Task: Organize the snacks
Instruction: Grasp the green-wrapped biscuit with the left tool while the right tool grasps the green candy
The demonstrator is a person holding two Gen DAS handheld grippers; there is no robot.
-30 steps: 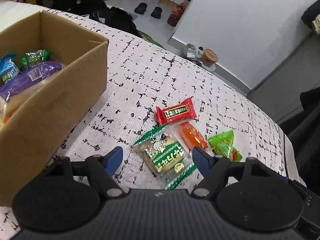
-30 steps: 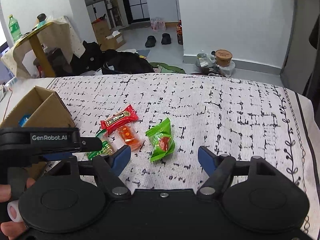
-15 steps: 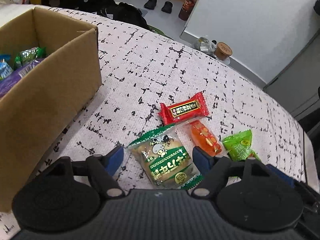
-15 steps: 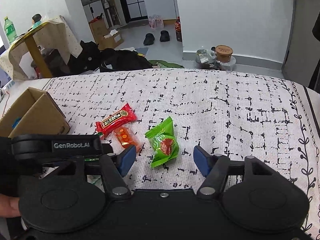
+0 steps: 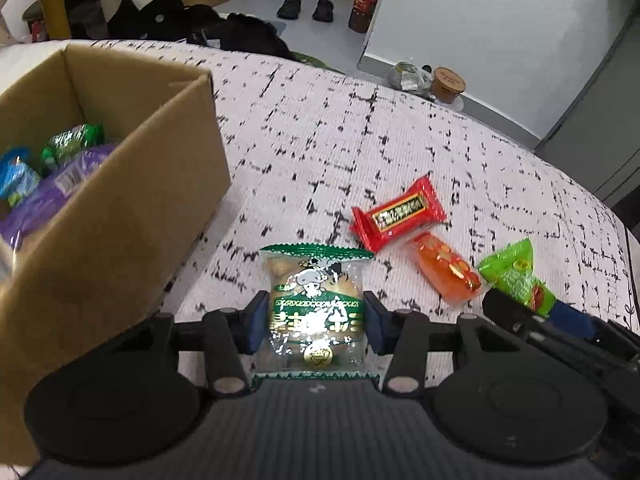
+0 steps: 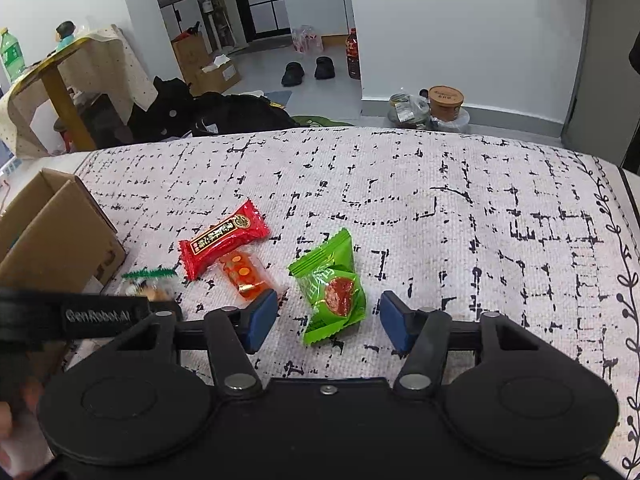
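My left gripper (image 5: 316, 326) is shut on a clear snack packet with green edges and a cow picture (image 5: 316, 304), low over the patterned cloth. A red bar (image 5: 398, 214), an orange jelly pack (image 5: 446, 268) and a green packet (image 5: 516, 276) lie to its right. My right gripper (image 6: 328, 320) is open, its fingers on either side of the green packet (image 6: 332, 284) without touching it. The red bar (image 6: 222, 240) and the orange pack (image 6: 244, 276) lie left of it. The left gripper's body (image 6: 96, 314) shows there too.
A cardboard box (image 5: 120, 216) holding several snacks stands on the left, also seen in the right wrist view (image 6: 56, 236). The cloth's far edge (image 6: 360, 132) drops to a floor with bags, shoes and a lidded tub (image 6: 446, 100).
My left gripper has moved forward and closed on the cow packet. My right gripper has moved in around the green packet and narrowed.
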